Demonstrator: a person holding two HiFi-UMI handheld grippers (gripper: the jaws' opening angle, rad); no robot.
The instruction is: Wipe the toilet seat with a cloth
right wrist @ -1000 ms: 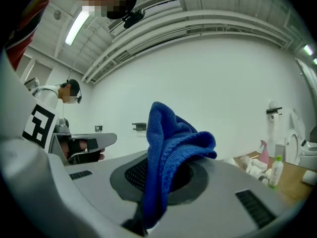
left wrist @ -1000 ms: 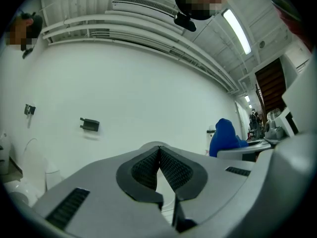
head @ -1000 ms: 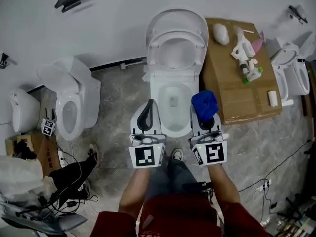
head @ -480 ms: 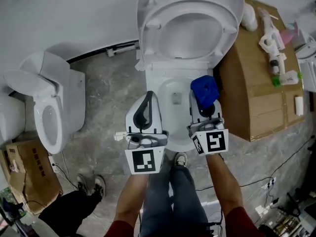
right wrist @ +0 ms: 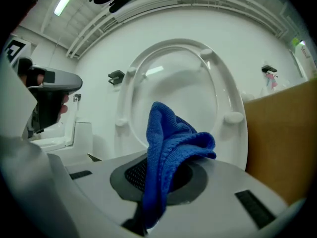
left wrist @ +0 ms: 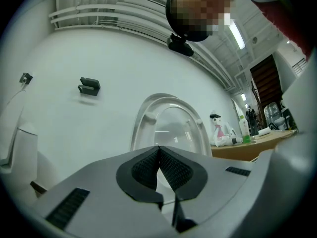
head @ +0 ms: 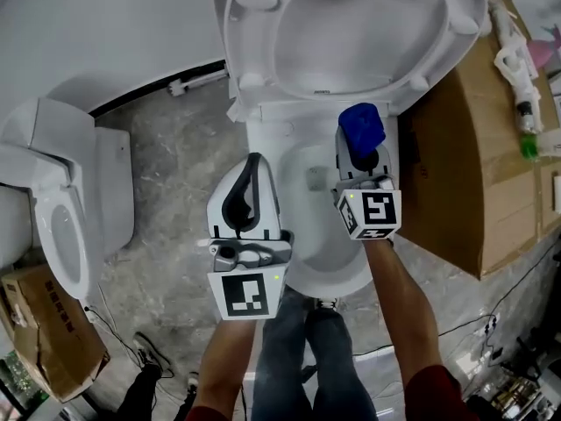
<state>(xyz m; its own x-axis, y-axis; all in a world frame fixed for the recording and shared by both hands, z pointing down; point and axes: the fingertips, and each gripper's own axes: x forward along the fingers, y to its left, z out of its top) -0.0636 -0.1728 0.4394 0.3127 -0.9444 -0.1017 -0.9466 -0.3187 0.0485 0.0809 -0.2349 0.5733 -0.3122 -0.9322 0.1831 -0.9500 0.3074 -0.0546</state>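
Well, left gripper (head: 253, 159) (left wrist: 159, 148): jaws pressed together with nothing between them; in the head view it sits over the bowl's left edge, pointing toward the raised seat.
Right gripper (head: 360, 144) (right wrist: 161, 158): jaws clamped on the cloth; it sits over the bowl's right edge, level with the left gripper and well apart from it.
Cloth (head: 360, 126) (right wrist: 169, 145): blue, bunched, pinched between the right jaws, its loose fold standing up past the tips and drooping to the right; in the head view it lies just in front of the seat hinge area.
Seat (head: 244, 39) (right wrist: 226, 94) (left wrist: 143, 118): white, tipped up toward the wall, underside with its bumpers facing the grippers.
Bowl (head: 303, 160): white, open, between the two grippers; whether either gripper touches its rim I cannot tell.
Box (head: 465, 174): brown cardboard, just beside the bowl on the right.
Second toilet (head: 60, 226): white, at the left, apart from the first, seat down.
Floor (head: 171, 182): grey, marbled.
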